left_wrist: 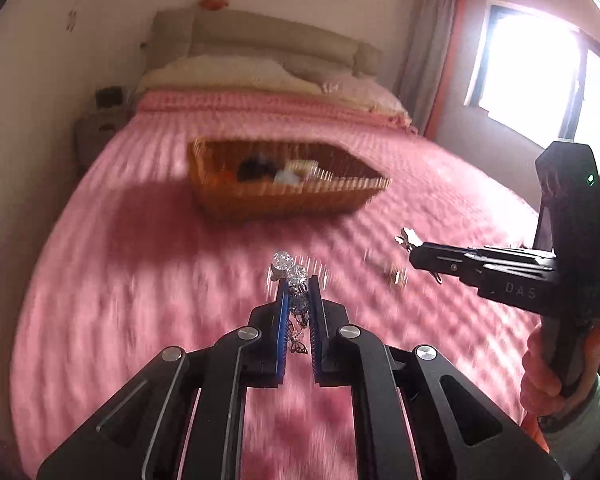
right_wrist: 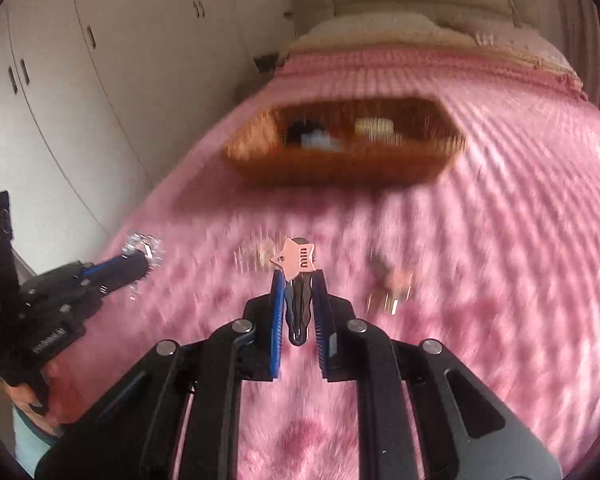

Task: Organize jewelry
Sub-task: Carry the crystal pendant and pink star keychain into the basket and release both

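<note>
My left gripper (left_wrist: pixel 298 280) is shut on a sparkly crystal bracelet (left_wrist: pixel 290 270) with a small butterfly charm, held above the pink bedspread. It also shows at the left of the right wrist view (right_wrist: pixel 142 258). My right gripper (right_wrist: pixel 298 274) is shut on a black hair clip with a pink star (right_wrist: pixel 296 262). In the left wrist view the right gripper (left_wrist: pixel 412 248) is at the right, the clip (left_wrist: pixel 406 238) at its tip. A woven basket (left_wrist: pixel 236 196) (right_wrist: pixel 260 160) holding several items sits farther up the bed.
More small jewelry pieces (right_wrist: pixel 388 286) (right_wrist: pixel 256 258) lie blurred on the pink bedspread (left_wrist: pixel 140 280) near the right gripper. Pillows and a headboard (left_wrist: pixel 260 40) are at the far end. White wardrobes (right_wrist: pixel 80 80) stand left, a window (left_wrist: pixel 540 72) right.
</note>
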The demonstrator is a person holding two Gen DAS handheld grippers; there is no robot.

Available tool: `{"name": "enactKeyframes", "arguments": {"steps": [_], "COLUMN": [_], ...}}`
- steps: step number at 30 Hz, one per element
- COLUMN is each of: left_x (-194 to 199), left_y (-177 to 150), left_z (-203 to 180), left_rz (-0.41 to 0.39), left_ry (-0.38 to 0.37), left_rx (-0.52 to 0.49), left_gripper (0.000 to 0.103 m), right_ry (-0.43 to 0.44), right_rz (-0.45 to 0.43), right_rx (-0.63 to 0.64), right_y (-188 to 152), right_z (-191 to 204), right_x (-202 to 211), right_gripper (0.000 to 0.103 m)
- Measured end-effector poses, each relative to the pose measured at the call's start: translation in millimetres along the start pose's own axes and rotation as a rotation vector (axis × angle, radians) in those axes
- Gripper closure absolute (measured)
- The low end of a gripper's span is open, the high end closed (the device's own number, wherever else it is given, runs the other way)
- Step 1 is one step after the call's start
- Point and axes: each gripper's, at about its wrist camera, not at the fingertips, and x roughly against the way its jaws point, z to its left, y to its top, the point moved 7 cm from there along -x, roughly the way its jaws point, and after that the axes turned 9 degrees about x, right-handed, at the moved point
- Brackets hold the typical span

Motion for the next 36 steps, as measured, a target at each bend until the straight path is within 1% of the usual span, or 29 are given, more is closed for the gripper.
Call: {"name": "enactKeyframes", "arguments": {"steps": [3,5,6,8,10,12,14,18,21,23,26,28,29,30,31,33,36], "left_x": [-12,-25,-35,-55,-80,-105,-133,-170,-188,-192,-192,-187,-180,-176,-170,-155,-128], "left_y": [44,71,86,107,126,135,139,136,130,124,120,120,122,124,124,126,125], "left_z": [-12,-18,-19,-18,-11,-3,8,26,38,41,42,42,41,40,38,34,27], "left_rz": [-0.039,-0.058,-0.061,-0.056,-0.046,-0.031,-0.001,0.054,0.087,0.103,0.114,0.107,0.095,0.087,0.079,0.054,0.033], "left_ry": [0.004,0.006,0.006,-0.002,0.002,0.015,0.024,0.022,0.026,0.024,0.014,0.011,0.004,-0.003,-0.010,-0.003,-0.019], "left_rx": [-0.051,-0.068,-0.067,-0.047,-0.020,-0.003,0.018,0.075,0.098,0.105,0.114,0.114,0.114,0.111,0.106,0.088,0.080], "left_gripper": [0.096,0.096,0.096,0.096,0.096,0.096,0.096,0.096,0.096,0.096,0.095,0.088,0.086,0.080,0.073,0.072,0.072], "right_ry": [-0.044,-0.066,-0.063,-0.080,-0.106,-0.072,-0.081,-0.069,-0.065,-0.068,-0.056,-0.038,-0.049,-0.051,-0.047,-0.035,-0.011], "right_rz": [-0.068,-0.088,-0.090,-0.086,-0.073,-0.040,0.021,0.130,0.176,0.197,0.214,0.207,0.201,0.193,0.184,0.160,0.124], "right_rx": [0.017,0.023,0.018,0.011,-0.002,-0.044,-0.076,-0.120,-0.124,-0.120,-0.138,-0.141,-0.131,-0.123,-0.120,-0.118,-0.119], "right_y": [47,74,91,112,132,140,141,129,117,110,105,107,109,110,111,115,117], "right_z": [-14,-23,-31,-43,-61,-76,-92,-113,-116,-116,-115,-112,-109,-107,-105,-102,-94], "right_x": [6,0,-8,-24,-50,-77,-109,-158,-178,-188,-190,-186,-181,-176,-172,-160,-135], "right_gripper": [0.091,0.091,0.091,0.091,0.091,0.091,0.091,0.091,0.091,0.091,0.090,0.090,0.089,0.086,0.080,0.079,0.079]}}
